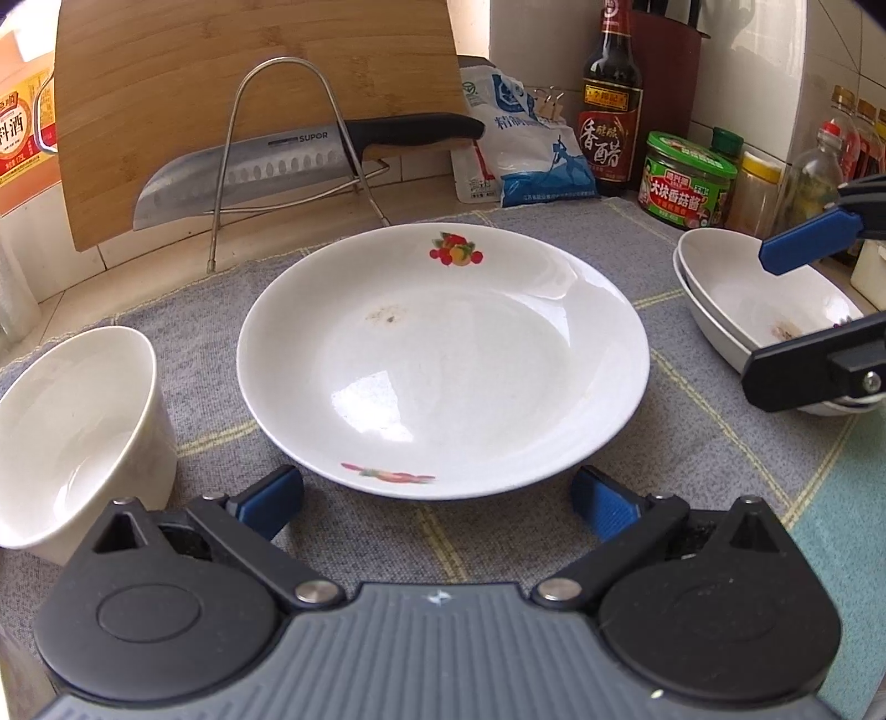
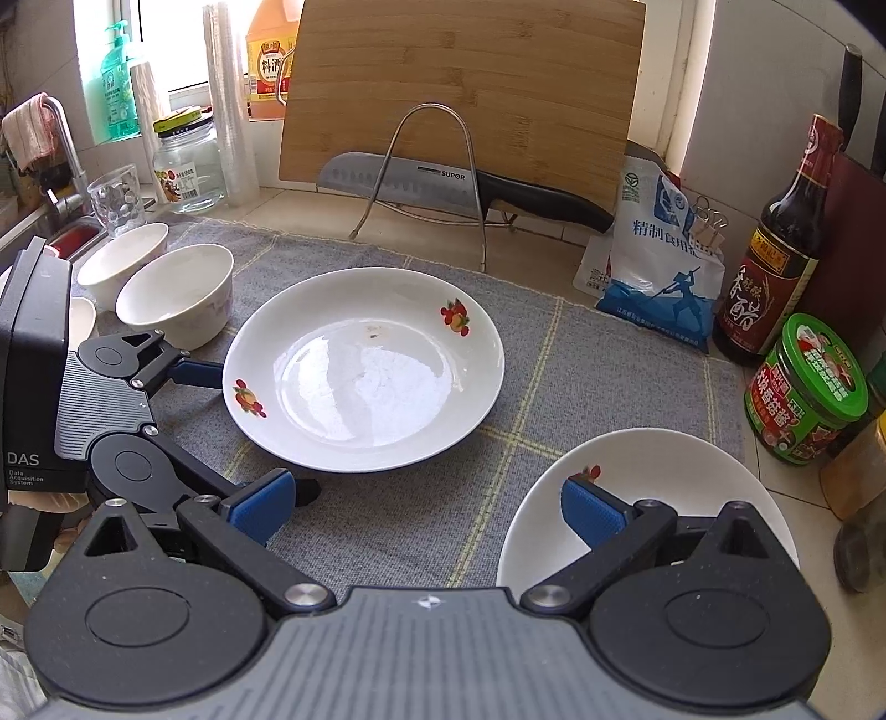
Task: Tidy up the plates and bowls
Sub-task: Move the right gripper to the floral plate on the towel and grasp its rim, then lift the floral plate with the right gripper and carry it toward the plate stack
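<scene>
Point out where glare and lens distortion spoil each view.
Left wrist view: window glare washes across the middle plate; fisheye bends the cutting board and blurs the left bowl. Right wrist view: a bright reflection fills that plate's centre, the window is overexposed, and the corners go dark.

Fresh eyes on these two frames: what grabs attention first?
The big white plate with fruit prints sits mid-mat on the grey cloth, right in front of the open left tool. Behind it a kitchen knife rests on a wire rack against an upright bamboo cutting board. The open right tool hovers at stacked white plates to the right; white bowls cluster on the left.
</scene>
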{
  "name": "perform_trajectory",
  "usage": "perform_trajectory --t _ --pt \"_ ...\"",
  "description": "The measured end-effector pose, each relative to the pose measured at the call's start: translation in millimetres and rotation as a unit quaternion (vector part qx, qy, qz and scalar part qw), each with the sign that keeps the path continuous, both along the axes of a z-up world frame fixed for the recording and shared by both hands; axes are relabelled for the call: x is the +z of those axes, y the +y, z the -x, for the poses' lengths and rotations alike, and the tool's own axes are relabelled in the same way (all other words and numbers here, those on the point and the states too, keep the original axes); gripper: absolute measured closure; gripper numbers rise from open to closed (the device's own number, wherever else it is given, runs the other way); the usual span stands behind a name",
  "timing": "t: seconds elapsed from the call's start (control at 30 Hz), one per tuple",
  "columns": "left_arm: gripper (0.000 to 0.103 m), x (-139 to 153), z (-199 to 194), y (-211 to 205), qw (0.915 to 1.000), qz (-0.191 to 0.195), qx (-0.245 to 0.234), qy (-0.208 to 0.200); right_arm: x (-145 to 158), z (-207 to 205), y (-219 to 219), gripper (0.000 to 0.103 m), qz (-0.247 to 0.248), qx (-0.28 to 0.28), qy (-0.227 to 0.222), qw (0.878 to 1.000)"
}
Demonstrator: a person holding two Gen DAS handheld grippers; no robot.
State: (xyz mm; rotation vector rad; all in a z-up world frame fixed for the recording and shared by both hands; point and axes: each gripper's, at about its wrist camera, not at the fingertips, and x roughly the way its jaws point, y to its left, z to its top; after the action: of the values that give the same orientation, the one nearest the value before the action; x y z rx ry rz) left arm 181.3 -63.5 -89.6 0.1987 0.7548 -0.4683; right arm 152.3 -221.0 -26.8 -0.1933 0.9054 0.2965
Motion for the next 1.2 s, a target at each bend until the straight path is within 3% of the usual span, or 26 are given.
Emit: perform_trajectory --t 0.33,0.73,1.03,1.2 --pt "0.0 -2.0 -0.2 1.4 0.9999 0.009 0.001 -0.013 -12.0 -58.3 -0.6 0.0 -0.008 0.066 0.029 0.997" --pt "0.0 -2.2 -0.5 1.8 0.9998 0.009 -0.007 -0.015 -42.6 -148.6 11.9 0.0 -0.016 0.148 0.107 0.983" --pt "0.0 -2.5 1.3 1.8 0.9998 0.009 -0.006 -0.017 -63.0 -175.9 24.5 0.0 -0.031 0.186 0.157 0.969" --pt "0.0 -2.3 0.9 1.7 0.9998 0.009 -0.007 -0.016 -64.5 -182.2 34.2 0.0 -0.019 0.201 0.154 0.967"
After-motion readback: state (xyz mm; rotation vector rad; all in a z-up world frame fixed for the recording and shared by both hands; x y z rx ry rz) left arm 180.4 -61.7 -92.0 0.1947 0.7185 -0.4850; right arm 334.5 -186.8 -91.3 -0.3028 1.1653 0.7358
